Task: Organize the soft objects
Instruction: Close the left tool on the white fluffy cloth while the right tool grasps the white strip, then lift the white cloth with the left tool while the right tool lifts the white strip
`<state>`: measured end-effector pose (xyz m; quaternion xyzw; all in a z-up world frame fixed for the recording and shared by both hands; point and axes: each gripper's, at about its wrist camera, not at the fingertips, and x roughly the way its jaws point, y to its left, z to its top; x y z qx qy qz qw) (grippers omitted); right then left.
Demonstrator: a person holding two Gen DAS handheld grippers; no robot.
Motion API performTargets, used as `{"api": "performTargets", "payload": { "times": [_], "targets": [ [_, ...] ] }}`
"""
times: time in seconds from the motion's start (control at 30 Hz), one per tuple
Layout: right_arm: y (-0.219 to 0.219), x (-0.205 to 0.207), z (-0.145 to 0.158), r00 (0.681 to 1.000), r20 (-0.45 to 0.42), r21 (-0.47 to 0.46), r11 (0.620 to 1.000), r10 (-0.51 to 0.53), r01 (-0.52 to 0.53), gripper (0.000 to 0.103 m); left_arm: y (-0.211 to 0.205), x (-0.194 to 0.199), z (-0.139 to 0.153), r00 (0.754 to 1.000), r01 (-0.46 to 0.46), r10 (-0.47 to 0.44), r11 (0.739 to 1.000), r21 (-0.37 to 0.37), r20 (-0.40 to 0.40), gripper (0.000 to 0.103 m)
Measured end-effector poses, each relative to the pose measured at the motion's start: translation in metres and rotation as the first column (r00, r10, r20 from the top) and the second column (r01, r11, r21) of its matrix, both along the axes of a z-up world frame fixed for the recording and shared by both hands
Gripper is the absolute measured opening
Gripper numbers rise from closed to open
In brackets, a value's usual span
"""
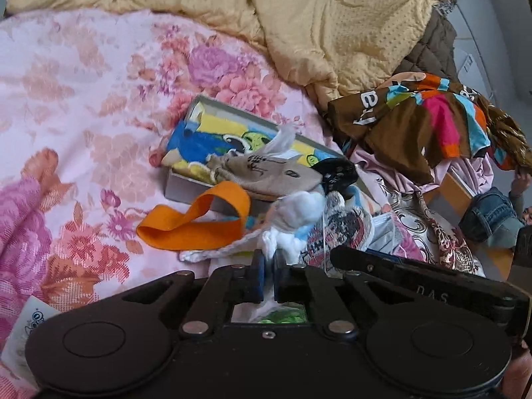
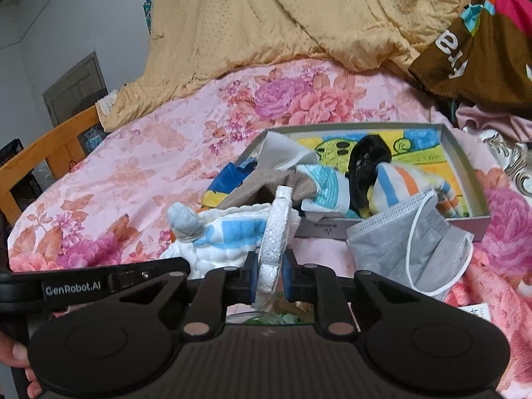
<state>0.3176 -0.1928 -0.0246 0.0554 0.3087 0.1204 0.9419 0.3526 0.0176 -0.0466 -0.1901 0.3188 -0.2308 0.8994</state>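
A grey shallow box [image 1: 186, 188] [image 2: 465, 156] lies on the floral bedsheet and holds a colourful cartoon towel [image 1: 199, 139], a beige sock [image 1: 276, 174], a black sock [image 2: 365, 163] and a striped sock [image 2: 399, 183]. My left gripper [image 1: 270, 266] is shut on a white and blue quilted cloth [image 1: 292, 212], also in the right wrist view [image 2: 229, 236]. My right gripper [image 2: 270, 272] is shut on a white foam strip [image 2: 276, 232] that stands up between its fingers. An orange band [image 1: 196, 219] lies in front of the box. A grey face mask [image 2: 412, 242] rests at the box's near corner.
A yellow quilt [image 1: 299, 16] is heaped at the back of the bed. A pile of clothes with a brown multicoloured shirt [image 1: 415, 123] lies right of the box. A wooden bed frame [image 2: 43, 156] edges the bed on the left of the right wrist view.
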Motion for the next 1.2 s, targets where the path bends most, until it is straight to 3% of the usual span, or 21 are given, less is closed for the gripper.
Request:
{"api": "performTargets", "payload": {
  "times": [0.23, 0.43, 0.87, 1.2],
  "targets": [
    [-0.008, -0.020, 0.018, 0.999, 0.045, 0.005, 1.000, -0.024, 0.024, 0.013, -0.008, -0.027, 0.021, 0.998, 0.006, -0.009, 0.999, 0.042, 0.068, 0.004],
    [-0.018, -0.042, 0.031, 0.996, 0.077, 0.025, 0.999, -0.038, 0.036, 0.013, -0.013, -0.053, 0.031, 0.997, 0.026, -0.030, 0.998, 0.063, 0.069, 0.004],
    [-0.054, -0.092, 0.063, 0.982, 0.166, 0.146, 0.987, -0.085, 0.060, 0.013, -0.033, -0.119, 0.069, 0.980, 0.016, -0.046, 0.988, 0.155, 0.191, 0.004],
    [-0.069, -0.135, 0.077, 0.971, 0.224, 0.199, 0.979, -0.086, 0.041, 0.013, -0.048, -0.158, 0.085, 0.980, -0.020, -0.010, 0.988, 0.154, 0.197, 0.004]
  ]
}}
